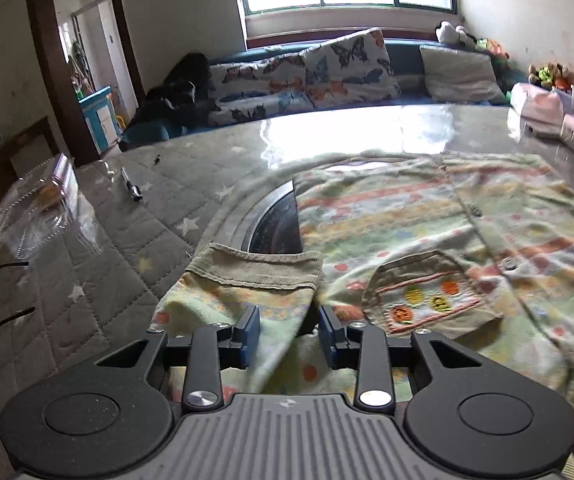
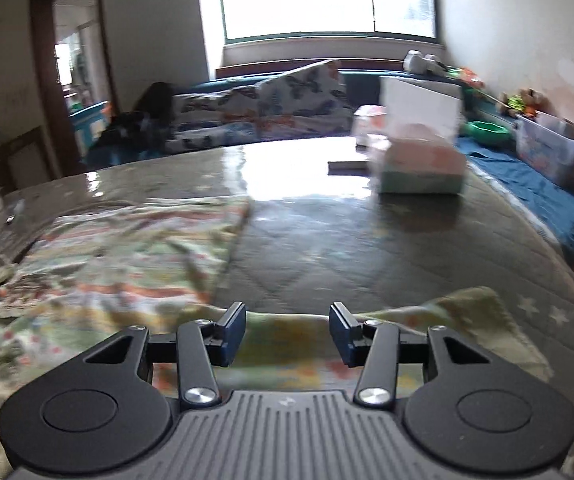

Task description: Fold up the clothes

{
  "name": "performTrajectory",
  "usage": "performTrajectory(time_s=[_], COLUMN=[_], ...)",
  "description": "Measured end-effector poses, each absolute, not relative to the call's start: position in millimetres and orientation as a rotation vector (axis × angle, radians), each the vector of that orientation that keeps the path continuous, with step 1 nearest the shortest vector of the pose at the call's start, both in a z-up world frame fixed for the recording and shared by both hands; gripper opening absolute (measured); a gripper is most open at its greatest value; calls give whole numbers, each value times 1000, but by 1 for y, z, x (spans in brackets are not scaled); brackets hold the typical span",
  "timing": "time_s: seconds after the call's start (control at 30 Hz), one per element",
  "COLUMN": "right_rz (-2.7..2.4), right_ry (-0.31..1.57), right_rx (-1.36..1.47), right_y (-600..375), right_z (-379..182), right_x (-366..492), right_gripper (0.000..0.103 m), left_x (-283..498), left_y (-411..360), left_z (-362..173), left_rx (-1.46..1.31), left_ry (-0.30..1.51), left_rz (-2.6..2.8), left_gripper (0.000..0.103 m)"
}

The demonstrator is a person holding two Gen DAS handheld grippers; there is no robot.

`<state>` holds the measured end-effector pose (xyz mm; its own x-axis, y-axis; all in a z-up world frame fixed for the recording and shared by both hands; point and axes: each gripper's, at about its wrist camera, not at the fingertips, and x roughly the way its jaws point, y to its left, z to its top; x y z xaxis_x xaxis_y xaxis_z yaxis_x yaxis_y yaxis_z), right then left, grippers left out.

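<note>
A small pale-green cardigan (image 1: 427, 216) with coloured stripes, dots and a front pocket (image 1: 427, 292) lies spread on the quilted grey table cover (image 1: 99, 240). Its left sleeve (image 1: 247, 284), with a khaki cuff, is bent across in front of my left gripper (image 1: 289, 330), which is open just over the sleeve. In the right wrist view the cardigan's body (image 2: 119, 264) lies to the left and its right sleeve (image 2: 447, 312) runs under my right gripper (image 2: 287, 330), which is open just above it.
A clear plastic box (image 1: 43, 204) and a small pen-like item (image 1: 131, 186) lie at the left of the table. Tissue packs (image 2: 419, 164) stand at the far right. A round dark inset (image 1: 275, 224) shows beside the cardigan. A sofa with cushions (image 1: 327, 72) lies behind.
</note>
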<state>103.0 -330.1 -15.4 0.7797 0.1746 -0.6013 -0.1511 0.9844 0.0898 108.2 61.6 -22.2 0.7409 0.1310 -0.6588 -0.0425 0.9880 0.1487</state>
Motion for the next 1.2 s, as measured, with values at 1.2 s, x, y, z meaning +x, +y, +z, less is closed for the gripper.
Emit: performTrajectory(time_s=[1.2], right_rz=[366], right_ry=[692], right_rx=[-96], right_y=[-247], right_z=[-22], right_x=[82], right_gripper=[53], left_x=[17], left_y=[198], left_z=[-1], left_rx=[-204], left_ry=[628], left_rz=[445], left_gripper=[8])
